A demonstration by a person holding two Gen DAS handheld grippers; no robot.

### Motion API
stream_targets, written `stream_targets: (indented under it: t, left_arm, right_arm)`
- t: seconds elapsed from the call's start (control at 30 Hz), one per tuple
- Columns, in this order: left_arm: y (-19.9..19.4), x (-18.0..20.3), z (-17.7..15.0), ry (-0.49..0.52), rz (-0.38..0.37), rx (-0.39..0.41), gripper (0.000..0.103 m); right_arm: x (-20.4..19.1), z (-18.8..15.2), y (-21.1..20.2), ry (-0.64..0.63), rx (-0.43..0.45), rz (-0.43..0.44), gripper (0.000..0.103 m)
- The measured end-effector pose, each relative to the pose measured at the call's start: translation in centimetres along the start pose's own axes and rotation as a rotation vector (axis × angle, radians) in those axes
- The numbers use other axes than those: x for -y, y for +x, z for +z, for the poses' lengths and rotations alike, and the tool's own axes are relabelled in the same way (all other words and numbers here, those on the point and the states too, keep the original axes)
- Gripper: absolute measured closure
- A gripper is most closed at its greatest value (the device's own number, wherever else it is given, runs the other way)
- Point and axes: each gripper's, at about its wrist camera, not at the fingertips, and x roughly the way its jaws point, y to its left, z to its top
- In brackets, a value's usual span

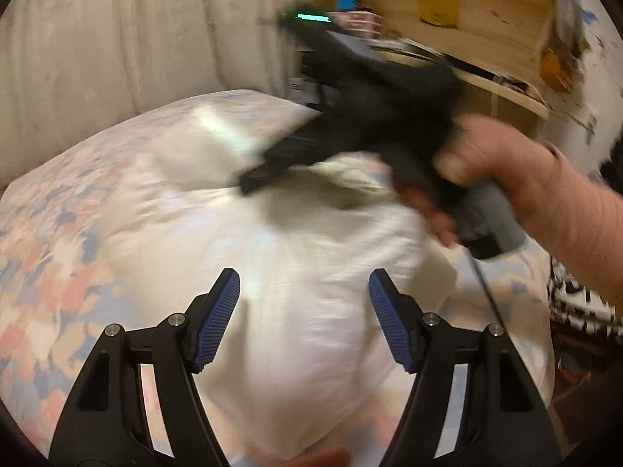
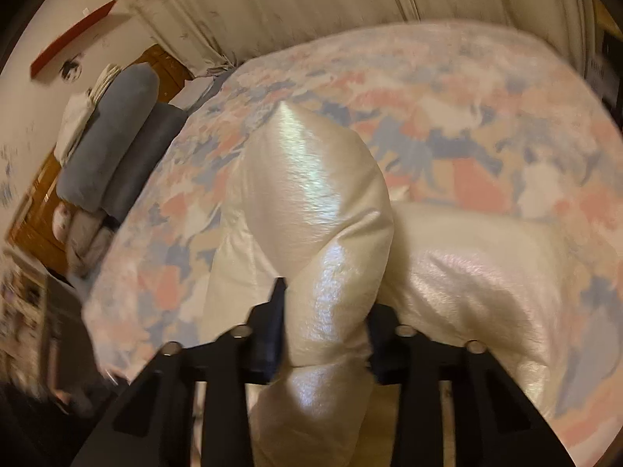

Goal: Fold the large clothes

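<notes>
A shiny white puffy garment (image 1: 292,241) lies bunched on a bed with a pastel patterned bedspread (image 1: 50,257). My left gripper (image 1: 303,276) hovers over the near part of the garment with its blue pads wide apart and nothing between them. Further back, a hand (image 1: 525,179) holds my right gripper (image 1: 249,183), blurred, its tip down at the garment's far folds. In the right wrist view a raised fold of the white garment (image 2: 311,179) runs between the fingers of my right gripper (image 2: 327,303), which is shut on it above the bedspread (image 2: 467,116).
A pale curtain (image 1: 117,39) hangs behind the bed. Wooden shelves (image 1: 447,11) with clutter stand at the back right. Grey-blue cushions (image 2: 113,136) are stacked beside the bed's far left edge. A thin cable (image 1: 486,292) trails from the right gripper's handle.
</notes>
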Motion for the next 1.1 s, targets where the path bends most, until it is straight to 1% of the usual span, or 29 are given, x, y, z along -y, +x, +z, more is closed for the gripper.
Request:
stream_targets:
  t: [0.07,0.1,0.17,0.2,0.23,0.3,0.43,0.53,0.57,0.63,0.67,0.7,0.77,0.8,0.93,1.1]
  left_arm:
    - [-1.1,-3.0,0.3,-0.079,0.051,0.001,0.037]
    - [-1.1,-4.2,0.5,-0.104,0.082,-0.005,0.037]
    - [-0.3,-7.1,1.3,-0.171,0.192,-0.039,0.037]
    - [0.4,-7.8,1.8,-0.188,0.217,-0.052,0.037]
    - [1.3,-8.3,2.4,-0.204,0.231,-0.066,0.037]
    - [3.1,-8.8,3.1,-0.215,0.222,-0.091,0.037]
    - [8.5,-7.9,4.6,-0.224,0.208,-0.141,0.037]
    - [11.0,-8.1,5.0,-0.223,0.204,-0.123,0.036]
    - [12.1,-7.8,5.3,-0.213,0.204,-0.126,0.036]
    - [13.9,-5.7,4.9,-0.192,0.203,-0.146,0.035]
    - [14.6,-5.4,4.8,-0.174,0.209,-0.159,0.033]
    - [15.2,-4.8,4.7,-0.156,0.221,-0.166,0.028]
    - [16.2,-3.0,4.8,-0.125,0.242,-0.185,0.022]
    - [16.8,-2.5,4.6,-0.112,0.251,-0.196,0.022]
    - [19.1,-1.4,3.6,-0.093,0.283,-0.209,0.019]
    - [20.2,-1.3,2.2,-0.098,0.321,-0.19,0.018]
  right_arm:
    - [0.5,-1.1,-2.0,-0.014,0.055,-0.05,0.082]
    - [0.6,-1.6,-2.8,-0.014,0.075,-0.07,0.083]
    - [1.6,-2.6,-4.7,0.006,0.114,-0.108,0.085]
    - [2.6,-3.2,-5.6,0.026,0.133,-0.134,0.085]
    - [2.7,-4.1,-6.6,0.034,0.141,-0.145,0.085]
    - [4.3,-5.4,-7.6,0.076,0.156,-0.168,0.085]
    - [7.7,-8.3,-7.9,0.155,0.167,-0.183,0.085]
    - [10.6,-11.0,-7.4,0.218,0.173,-0.185,0.085]
    - [11.4,-11.7,-7.0,0.236,0.177,-0.183,0.084]
    - [12.7,-13.2,-6.4,0.259,0.194,-0.182,0.084]
    - [13.4,-13.7,-5.8,0.27,0.2,-0.182,0.084]
    - [14.3,-14.5,-5.4,0.287,0.209,-0.171,0.084]
    - [15.3,-15.8,-4.6,0.312,0.223,-0.143,0.083]
    - [15.7,-16.4,-4.2,0.319,0.234,-0.131,0.082]
    - [15.4,-16.8,-2.5,0.307,0.259,-0.144,0.082]
    - [14.7,-17.8,-1.1,0.297,0.285,-0.151,0.082]
